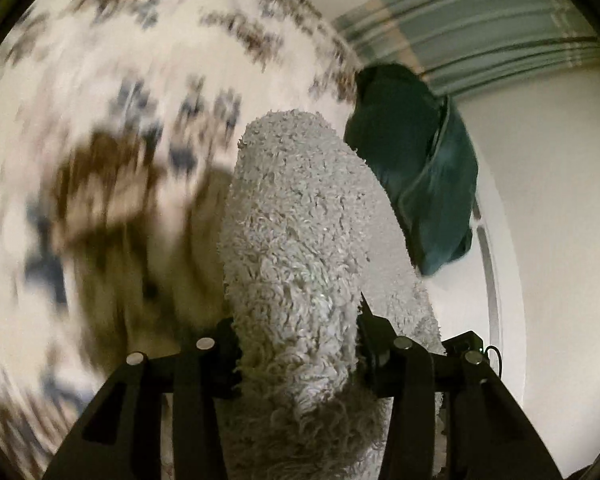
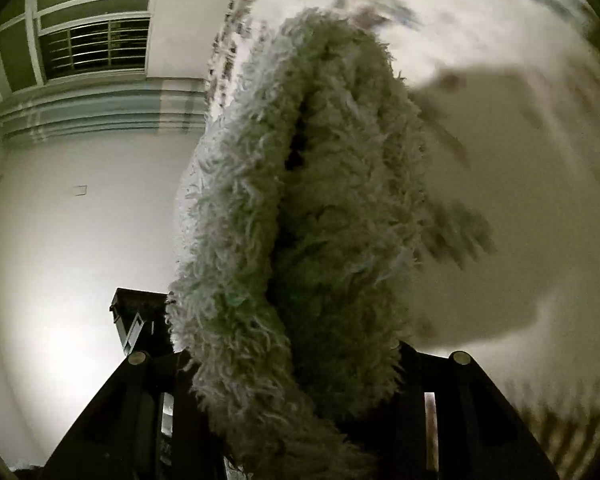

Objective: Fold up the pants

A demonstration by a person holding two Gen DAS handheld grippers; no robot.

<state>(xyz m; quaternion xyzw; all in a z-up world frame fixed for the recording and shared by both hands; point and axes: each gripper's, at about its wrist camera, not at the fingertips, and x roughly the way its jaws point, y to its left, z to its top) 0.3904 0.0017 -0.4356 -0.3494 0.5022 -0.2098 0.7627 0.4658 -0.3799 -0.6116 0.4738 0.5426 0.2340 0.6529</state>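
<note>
The pants (image 1: 300, 240) are pale, thick and fluffy like fleece. In the left wrist view a rolled edge of them runs up the middle from between the black fingers. My left gripper (image 1: 300, 344) is shut on that edge and holds it up. In the right wrist view the same fluffy pants (image 2: 320, 208) fill the middle, bunched with a dark fold down the centre. My right gripper (image 2: 300, 364) is shut on them. The fingertips of both grippers are buried in the pile and hidden.
A patterned white bedsheet with brown and blue motifs (image 1: 100, 140) lies blurred behind the pants. A dark green cloth (image 1: 428, 168) sits at its edge. A white wall (image 2: 80, 260), striped moulding and a barred window (image 2: 96, 44) stand beyond. A black object (image 2: 140, 320) shows near the right gripper.
</note>
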